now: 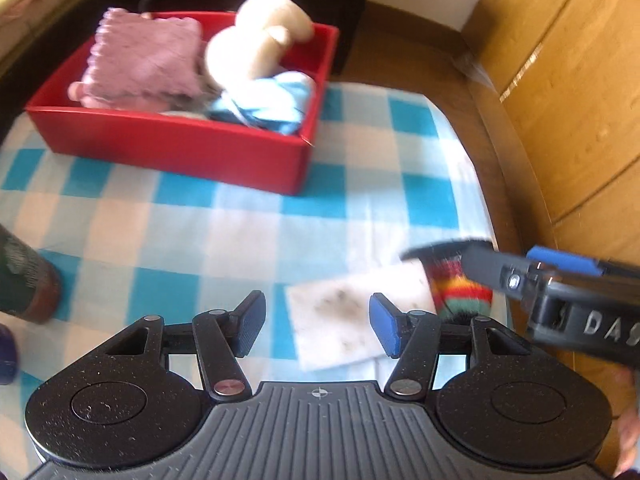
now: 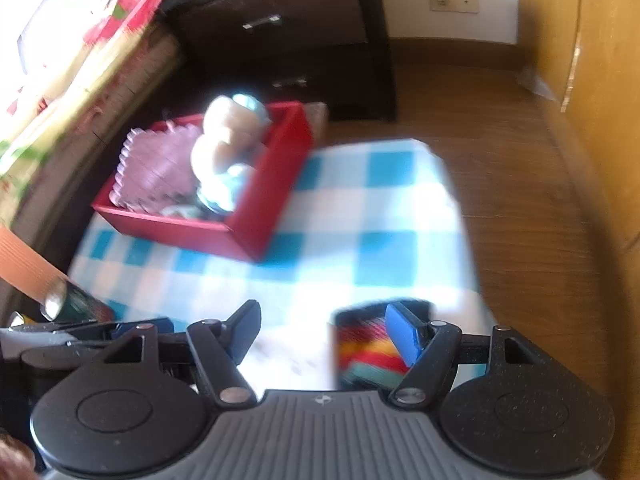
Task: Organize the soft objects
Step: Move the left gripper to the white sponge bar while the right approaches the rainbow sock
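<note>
The red box (image 1: 180, 148) sits at eleven o'clock on the checked cloth (image 1: 248, 236), already holding a pink cloth (image 1: 140, 60), a cream plush (image 1: 256, 40) and a blue cloth (image 1: 268, 100). A striped knit piece (image 1: 460, 288) and a white cloth (image 1: 352, 316) lie loose at four o'clock. The left gripper (image 1: 318, 326) and right gripper (image 2: 322, 334) both stand with jaws apart, holding nothing. Both are crowding the same corner, so they could collide, or nudge the knit piece off the table's edge.
</note>
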Demonstrator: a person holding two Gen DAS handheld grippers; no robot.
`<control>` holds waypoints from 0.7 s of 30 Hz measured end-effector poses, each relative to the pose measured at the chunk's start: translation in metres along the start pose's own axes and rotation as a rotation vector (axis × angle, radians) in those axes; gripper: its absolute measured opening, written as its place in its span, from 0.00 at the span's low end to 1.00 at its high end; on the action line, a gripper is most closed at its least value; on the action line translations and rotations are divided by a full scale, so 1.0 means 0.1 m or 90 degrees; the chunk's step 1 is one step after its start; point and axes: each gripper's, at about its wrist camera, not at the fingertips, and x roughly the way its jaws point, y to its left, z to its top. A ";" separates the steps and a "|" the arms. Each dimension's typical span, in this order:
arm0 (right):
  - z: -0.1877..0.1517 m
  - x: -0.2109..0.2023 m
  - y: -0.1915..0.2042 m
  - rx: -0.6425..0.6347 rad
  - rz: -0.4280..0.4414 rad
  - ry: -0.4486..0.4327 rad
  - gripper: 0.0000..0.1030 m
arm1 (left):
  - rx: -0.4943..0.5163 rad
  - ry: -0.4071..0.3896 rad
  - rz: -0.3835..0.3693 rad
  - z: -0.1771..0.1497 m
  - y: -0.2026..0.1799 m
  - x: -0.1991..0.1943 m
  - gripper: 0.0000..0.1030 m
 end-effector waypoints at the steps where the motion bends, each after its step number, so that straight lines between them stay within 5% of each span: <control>1: -0.02 0.00 -0.05 0.004 -0.003 -0.001 0.47 | 0.007 -0.006 0.002 -0.01 -0.04 0.03 0.56; 9: -0.04 0.04 -0.57 0.076 0.000 0.009 0.50 | 0.213 0.024 -0.064 0.00 -0.35 0.17 0.57; 21: -0.10 0.20 -0.84 0.110 -0.006 0.045 0.50 | 0.389 0.082 -0.125 0.07 -0.55 0.42 0.70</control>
